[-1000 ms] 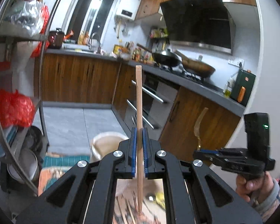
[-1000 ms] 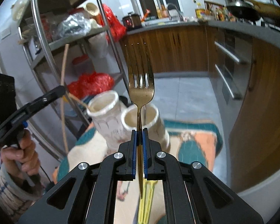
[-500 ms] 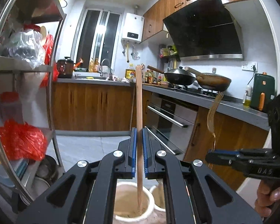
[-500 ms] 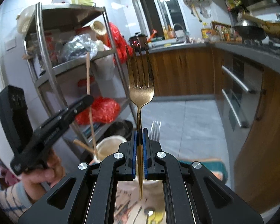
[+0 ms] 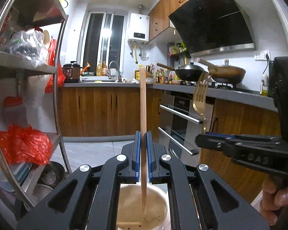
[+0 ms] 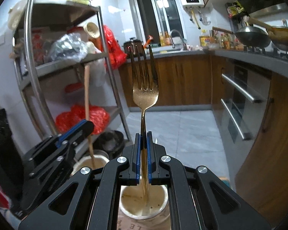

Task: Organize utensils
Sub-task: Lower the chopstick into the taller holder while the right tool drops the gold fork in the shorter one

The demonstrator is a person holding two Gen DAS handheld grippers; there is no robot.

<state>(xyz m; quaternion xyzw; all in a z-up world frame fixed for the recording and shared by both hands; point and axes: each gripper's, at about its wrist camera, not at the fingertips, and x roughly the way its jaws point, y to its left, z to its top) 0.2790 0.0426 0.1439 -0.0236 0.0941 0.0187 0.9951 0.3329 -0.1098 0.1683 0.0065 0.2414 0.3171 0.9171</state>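
My left gripper (image 5: 143,154) is shut on a wooden chopstick (image 5: 143,103) held upright, its lower end inside a cream ceramic holder (image 5: 159,207) right below. My right gripper (image 6: 143,154) is shut on a gold fork (image 6: 145,88) held upright, tines up, its handle end inside a second cream holder (image 6: 162,206) below. The right gripper with the fork (image 5: 200,94) shows at right in the left wrist view. The left gripper with the chopstick (image 6: 87,95) and its holder (image 6: 103,160) shows at left in the right wrist view.
A metal shelf rack (image 6: 105,65) with red bags stands on the left. Wooden kitchen cabinets (image 5: 98,111), an oven (image 5: 180,118) and a stove with woks (image 5: 190,72) run along the back and right. A patterned mat lies under the holders.
Both grippers have lowered over the holders: the chopstick tip and the fork handle end now sit deeper inside their cups. Both views tilted up toward the kitchen.
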